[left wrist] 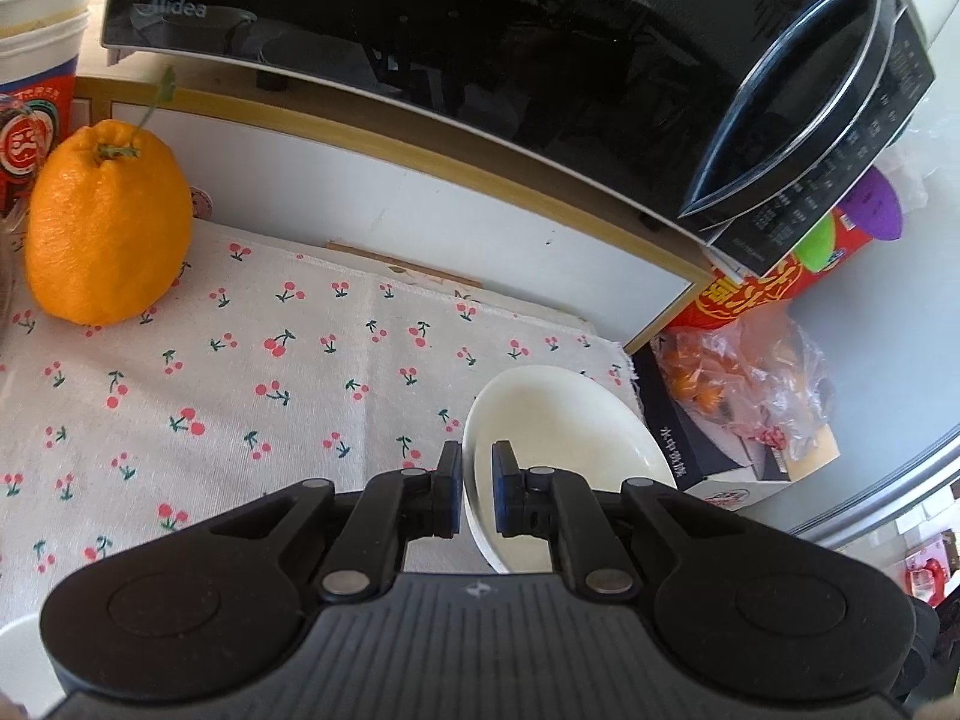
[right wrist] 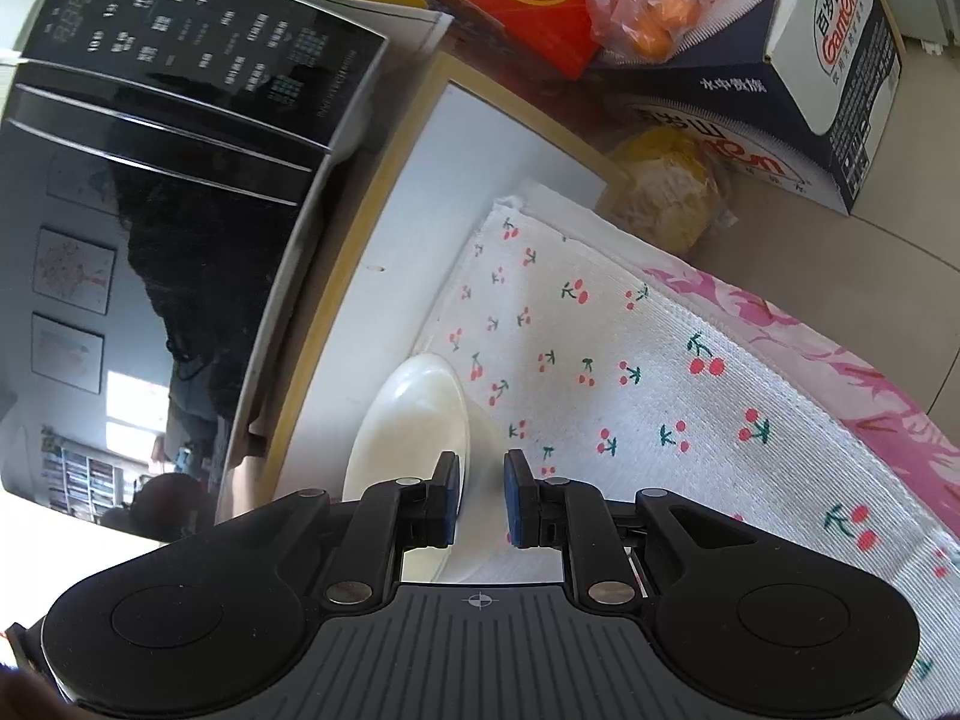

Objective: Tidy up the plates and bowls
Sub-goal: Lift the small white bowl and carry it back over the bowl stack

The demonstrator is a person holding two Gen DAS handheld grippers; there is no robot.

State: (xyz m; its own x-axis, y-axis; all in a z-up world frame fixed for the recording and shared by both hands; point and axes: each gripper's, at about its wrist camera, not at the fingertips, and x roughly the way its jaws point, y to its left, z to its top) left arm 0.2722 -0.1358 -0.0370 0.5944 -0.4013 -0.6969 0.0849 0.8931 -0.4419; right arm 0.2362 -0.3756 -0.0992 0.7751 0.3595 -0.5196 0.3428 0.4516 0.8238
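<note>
Microwave [left wrist: 480, 30] looming at twelve o'clock over cherry-print cloth [left wrist: 240, 372]. Orange [left wrist: 108, 222] at ten o'clock. White plate [left wrist: 558, 426] raised off the cloth, rim pinched between closed left gripper [left wrist: 477, 495] and closed right gripper [right wrist: 480, 498].

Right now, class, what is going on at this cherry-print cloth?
A person holds a gripper in each hand. The left gripper has its fingers closed on the rim of a white plate. The right gripper grips the rim of a white bowl. A large orange stands on the cherry-print cloth, in front of a black microwave.
</note>
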